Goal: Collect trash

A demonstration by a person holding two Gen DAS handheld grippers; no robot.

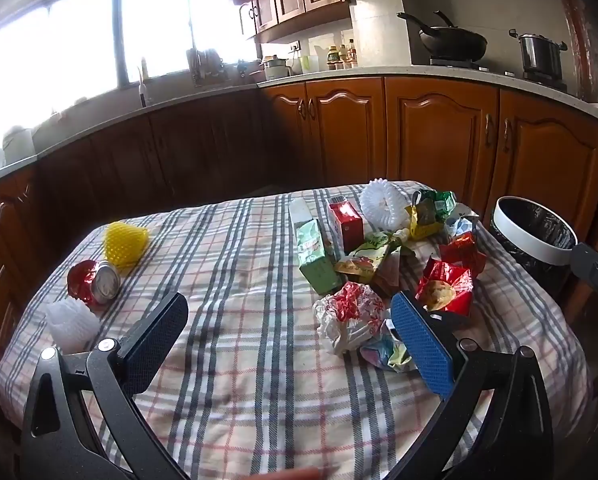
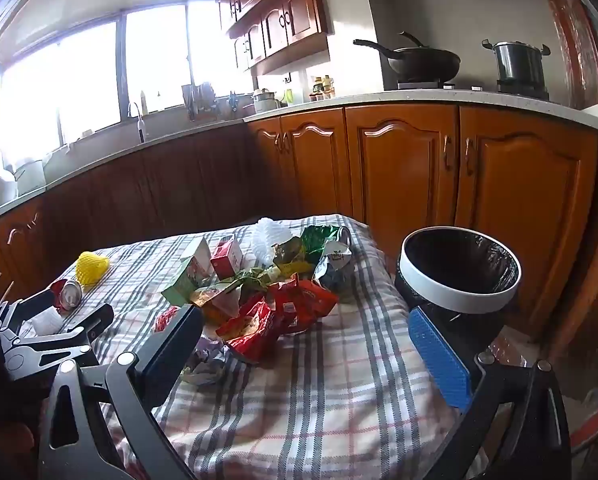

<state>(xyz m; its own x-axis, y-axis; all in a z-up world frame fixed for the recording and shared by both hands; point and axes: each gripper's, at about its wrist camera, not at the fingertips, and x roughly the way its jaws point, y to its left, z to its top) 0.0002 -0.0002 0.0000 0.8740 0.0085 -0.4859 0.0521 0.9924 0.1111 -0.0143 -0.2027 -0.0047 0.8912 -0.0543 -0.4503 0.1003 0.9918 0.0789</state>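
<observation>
A heap of trash lies on the plaid-covered table (image 1: 235, 360): a green carton (image 1: 317, 258), a red carton (image 1: 345, 220), a white foam net (image 1: 381, 204), red snack bags (image 1: 445, 290) and a crumpled red-and-white bag (image 1: 349, 316). At the left lie a yellow foam net (image 1: 125, 242), a red can (image 1: 95, 284) and a white foam sleeve (image 1: 71, 320). My left gripper (image 1: 291, 340) hovers open over the near table, empty. My right gripper (image 2: 311, 356) is open and empty, just short of the red snack bags (image 2: 275, 316). A white-rimmed bin (image 2: 459, 280) with a black liner stands right of the table.
Wooden kitchen cabinets (image 1: 431, 136) and a counter run behind the table, with a wok (image 1: 451, 42) and a pot (image 1: 537, 54) on the stove. The left gripper's body (image 2: 51, 336) shows at the left edge of the right wrist view. Bare plaid cloth lies near both grippers.
</observation>
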